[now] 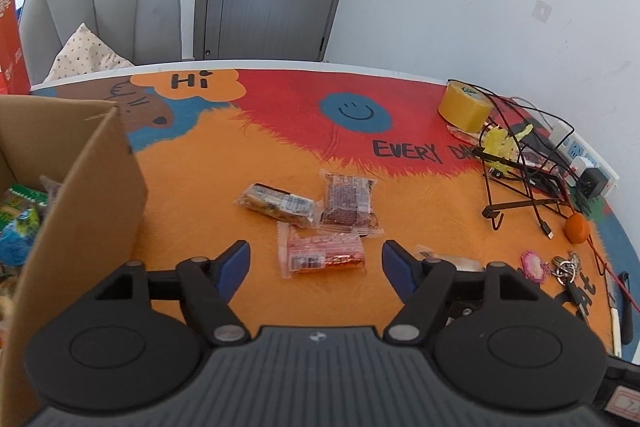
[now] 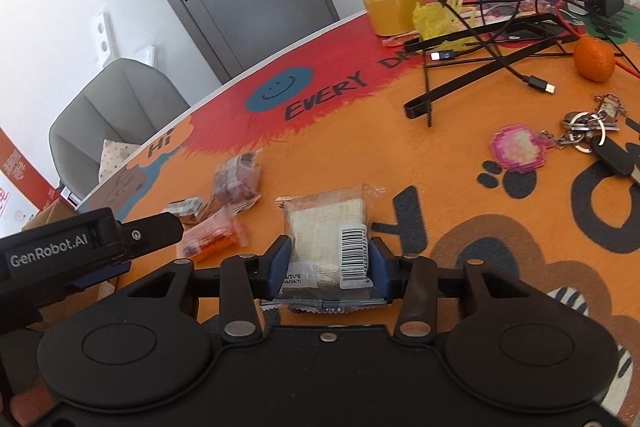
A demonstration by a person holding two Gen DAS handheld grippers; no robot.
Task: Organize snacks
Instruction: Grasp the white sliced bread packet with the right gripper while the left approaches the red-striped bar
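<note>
With the right claw (image 2: 329,263) clamped on a pale snack packet (image 2: 327,239) near the surface's (image 1: 400,195) near edge, and the left claw (image 1: 316,259) apart, empty over 3 loose packets (image 1: 320,255), next probably comes carrying it to the cardboard box (image 1: 80,195) at the left edge.

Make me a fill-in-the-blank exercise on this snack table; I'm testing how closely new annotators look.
1. The right gripper is shut on a pale snack packet bearing a white ____ label.
2. The left gripper hangs open above a snack packet coloured ____.
3. The cardboard box with snacks inside stands to the ____ of the left gripper.
4. The roll of tape is ____ in colour.

Missing words: barcode; orange; left; yellow
</note>
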